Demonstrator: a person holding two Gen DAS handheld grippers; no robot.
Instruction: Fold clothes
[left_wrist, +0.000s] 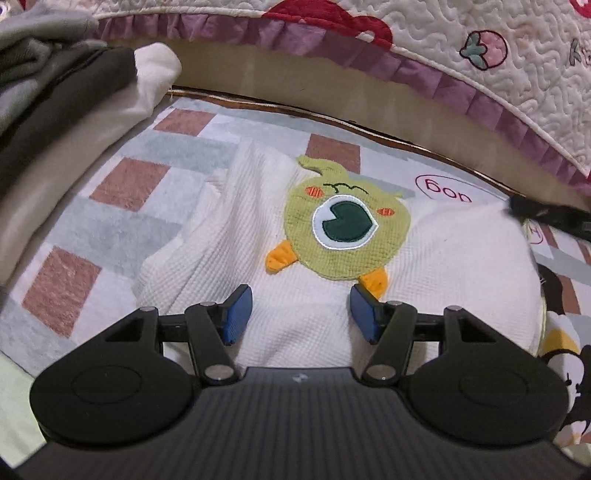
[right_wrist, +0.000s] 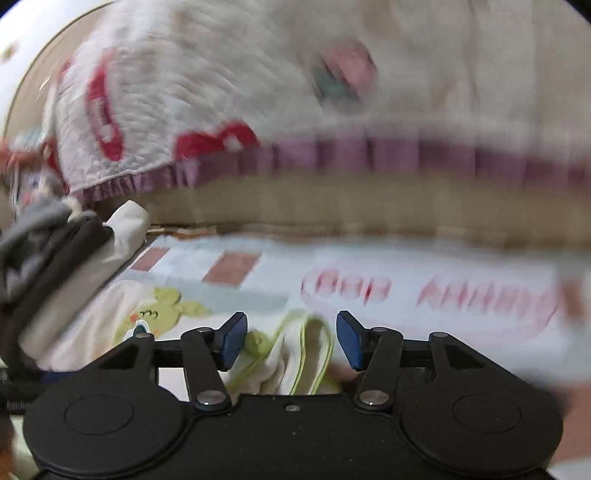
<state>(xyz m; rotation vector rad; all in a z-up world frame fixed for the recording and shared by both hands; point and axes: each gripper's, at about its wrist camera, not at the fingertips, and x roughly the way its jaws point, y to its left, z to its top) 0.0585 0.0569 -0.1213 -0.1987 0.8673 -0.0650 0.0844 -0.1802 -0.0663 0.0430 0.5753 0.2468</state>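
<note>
A small white waffle-knit garment (left_wrist: 314, 258) with a green bird patch (left_wrist: 343, 225) lies on a checked mat (left_wrist: 122, 218). My left gripper (left_wrist: 301, 312) is open just above the garment's near part, holding nothing. The right gripper's dark tip (left_wrist: 546, 216) shows at the garment's far right edge. In the blurred right wrist view my right gripper (right_wrist: 290, 339) is open over a green-trimmed white edge of the garment (right_wrist: 295, 354), with cloth between the jaws but not pinched. The bird patch (right_wrist: 155, 314) shows at the left there.
A pile of folded grey, dark and cream clothes (left_wrist: 55, 96) sits at the left on the mat, also in the right wrist view (right_wrist: 55, 251). A quilted bedspread with a purple frill (left_wrist: 461, 74) hangs over a beige bed side behind the mat.
</note>
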